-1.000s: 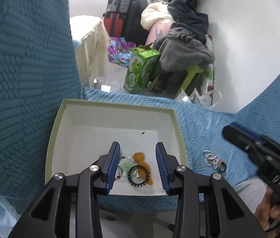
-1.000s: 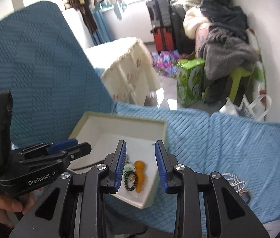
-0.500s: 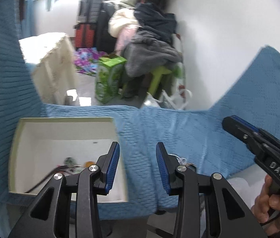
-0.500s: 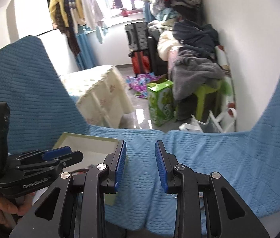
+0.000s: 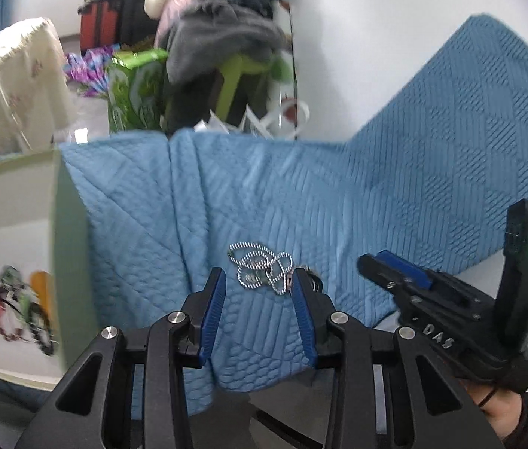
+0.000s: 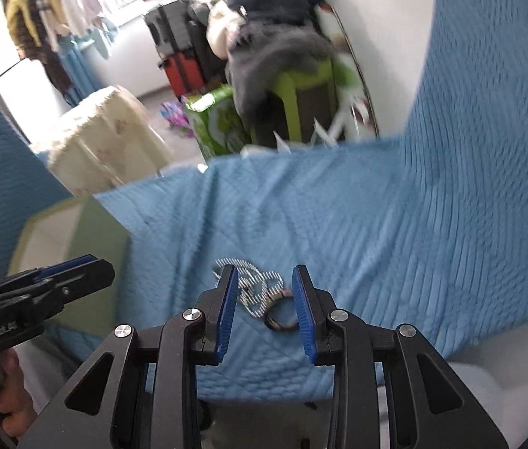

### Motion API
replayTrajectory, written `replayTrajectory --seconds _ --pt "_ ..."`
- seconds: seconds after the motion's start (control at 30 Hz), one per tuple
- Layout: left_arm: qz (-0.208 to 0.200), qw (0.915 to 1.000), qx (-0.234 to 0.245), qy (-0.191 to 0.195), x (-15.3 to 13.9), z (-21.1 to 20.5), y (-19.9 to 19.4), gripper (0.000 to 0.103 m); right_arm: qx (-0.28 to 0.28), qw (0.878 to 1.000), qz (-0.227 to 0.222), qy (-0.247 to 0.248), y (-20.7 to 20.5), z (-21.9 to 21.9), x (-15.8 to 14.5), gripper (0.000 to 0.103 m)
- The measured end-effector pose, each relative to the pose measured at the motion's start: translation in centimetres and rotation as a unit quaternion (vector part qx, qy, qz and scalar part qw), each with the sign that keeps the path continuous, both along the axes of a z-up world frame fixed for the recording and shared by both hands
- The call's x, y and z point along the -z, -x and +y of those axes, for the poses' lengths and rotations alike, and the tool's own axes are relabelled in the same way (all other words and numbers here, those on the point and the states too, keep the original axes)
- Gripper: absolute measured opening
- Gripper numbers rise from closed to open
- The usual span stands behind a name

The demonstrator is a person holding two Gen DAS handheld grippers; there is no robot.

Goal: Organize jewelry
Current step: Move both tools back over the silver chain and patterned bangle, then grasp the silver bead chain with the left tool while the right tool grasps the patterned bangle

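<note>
On my left, the box (image 5: 71,247) holds blurred trinkets (image 5: 20,307). Ahead, the silver chain (image 5: 262,267) lies on the blue quilt (image 5: 338,205) just past my released left tongs (image 5: 258,284). My right tongs (image 6: 264,284), also released, straddle the chain and a dark ring (image 6: 280,316).

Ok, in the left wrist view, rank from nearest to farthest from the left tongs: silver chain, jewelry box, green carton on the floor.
1. Silver chain, on the blue cover just ahead of the left tongs.
2. Jewelry box, off to the left.
3. Green carton, on the floor beyond the cover's edge.
</note>
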State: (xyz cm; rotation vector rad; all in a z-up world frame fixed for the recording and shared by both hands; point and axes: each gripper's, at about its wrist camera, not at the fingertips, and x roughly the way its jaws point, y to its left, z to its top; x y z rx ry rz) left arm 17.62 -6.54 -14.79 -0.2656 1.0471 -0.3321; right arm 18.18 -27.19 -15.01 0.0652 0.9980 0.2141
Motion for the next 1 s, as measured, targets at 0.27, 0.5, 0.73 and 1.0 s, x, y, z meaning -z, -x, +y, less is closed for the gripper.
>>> replayTrajectory --seconds 0.27,0.5,0.73,1.0 --pt "0.059 0.9982 0.01 -0.004 5.1 -3.6 -2.1 0.035 0.002 0.998 0.065 -0.003 -1.6 -1.1 6.3 0.027" --pt "0.076 0.9966 0.003 -0.031 8.0 -5.3 -3.7 0.035 0.012 0.995 0.099 -0.017 -2.7 -1.9 8.6 0.019" --pt "0.075 0.9964 0.021 -0.034 8.8 -7.0 -4.2 0.035 -0.004 0.996 0.094 0.013 -3.1 -1.5 9.0 0.008" --pt "0.065 0.9961 0.029 -0.053 9.2 -8.5 -5.7 0.034 0.021 0.997 0.068 0.019 -2.9 -2.3 7.8 0.005"
